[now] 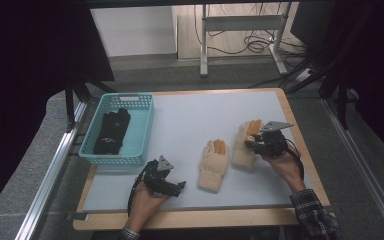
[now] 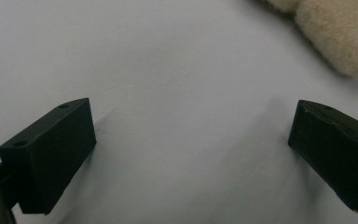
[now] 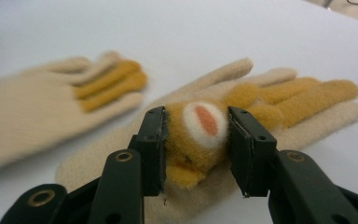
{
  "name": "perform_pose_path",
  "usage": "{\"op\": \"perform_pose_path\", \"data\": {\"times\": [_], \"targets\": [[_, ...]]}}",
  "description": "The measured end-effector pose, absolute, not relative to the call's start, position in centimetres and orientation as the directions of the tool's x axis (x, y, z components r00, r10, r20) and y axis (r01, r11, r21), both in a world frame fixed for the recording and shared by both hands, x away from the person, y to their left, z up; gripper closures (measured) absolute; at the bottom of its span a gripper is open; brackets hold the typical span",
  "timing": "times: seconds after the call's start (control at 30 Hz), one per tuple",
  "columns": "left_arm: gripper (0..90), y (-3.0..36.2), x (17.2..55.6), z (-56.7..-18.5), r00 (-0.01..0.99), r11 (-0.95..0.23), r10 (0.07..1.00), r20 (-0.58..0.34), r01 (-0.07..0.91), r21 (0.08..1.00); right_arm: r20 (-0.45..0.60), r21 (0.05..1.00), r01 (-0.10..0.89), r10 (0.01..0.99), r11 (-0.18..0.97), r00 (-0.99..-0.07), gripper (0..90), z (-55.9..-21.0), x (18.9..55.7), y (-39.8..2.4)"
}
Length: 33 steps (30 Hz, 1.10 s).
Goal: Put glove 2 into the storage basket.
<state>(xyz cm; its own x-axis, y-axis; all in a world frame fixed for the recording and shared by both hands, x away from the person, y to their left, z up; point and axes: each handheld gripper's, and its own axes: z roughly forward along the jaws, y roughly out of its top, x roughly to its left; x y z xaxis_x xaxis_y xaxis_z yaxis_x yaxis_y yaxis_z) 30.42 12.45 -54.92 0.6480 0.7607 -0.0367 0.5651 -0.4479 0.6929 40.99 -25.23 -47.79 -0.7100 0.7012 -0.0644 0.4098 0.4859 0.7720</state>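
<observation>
Right tool [image 3: 196, 140] grips the glove's animal patch [image 3: 200, 135]; left tool [image 2: 191, 154] rests open.

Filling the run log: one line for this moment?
right claw: shut on glove's animal patch | left claw: open, over table | second glove: flat

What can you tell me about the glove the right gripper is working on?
The right-hand glove is cream fleece with mustard-orange finger patches and a plush animal-face ornament, orange with a white muzzle and a pink-red nose, on its back. It lies flat on the pale table, fingers pointing away from the person, just right of its matching partner. The right gripper has its jaws pressed on both sides of the ornament, pinching it; the rest of the glove rests on the table.
</observation>
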Motion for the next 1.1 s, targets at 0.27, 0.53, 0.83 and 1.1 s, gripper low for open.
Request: {"op": "perform_pose_path", "data": {"times": [0.27, 0.53, 0.83, 1.1], "targets": [[0.9, 12.4, 30.4, -54.9, 0.647, -0.446, 0.761, -0.036, 0.564, 0.695, -0.013, 0.815, 0.388, 0.682, 0.431, -0.731, 58.6, -44.6, 38.0, -23.8], [0.9, 12.4, 30.4, -54.9, 0.647, -0.446, 0.761, -0.036, 0.563, 0.695, 0.018, 0.818, 0.382, 0.646, 0.429, -0.763, 58.2, -44.2, 34.7, -19.3], [0.9, 12.5, 30.4, -54.9, 0.648, -0.448, 0.761, -0.034, 0.563, 0.695, 0.027, 0.792, 0.403, 0.633, 0.459, -0.774, 58.1, -47.5, 34.5, -15.7], [0.9, 12.5, 30.4, -54.9, 0.648, -0.448, 0.761, -0.036, 0.564, 0.694, 0.053, 0.77, 0.438, 0.637, 0.464, -0.769, 50.1, -50.1, 34.9, -15.6]]}}
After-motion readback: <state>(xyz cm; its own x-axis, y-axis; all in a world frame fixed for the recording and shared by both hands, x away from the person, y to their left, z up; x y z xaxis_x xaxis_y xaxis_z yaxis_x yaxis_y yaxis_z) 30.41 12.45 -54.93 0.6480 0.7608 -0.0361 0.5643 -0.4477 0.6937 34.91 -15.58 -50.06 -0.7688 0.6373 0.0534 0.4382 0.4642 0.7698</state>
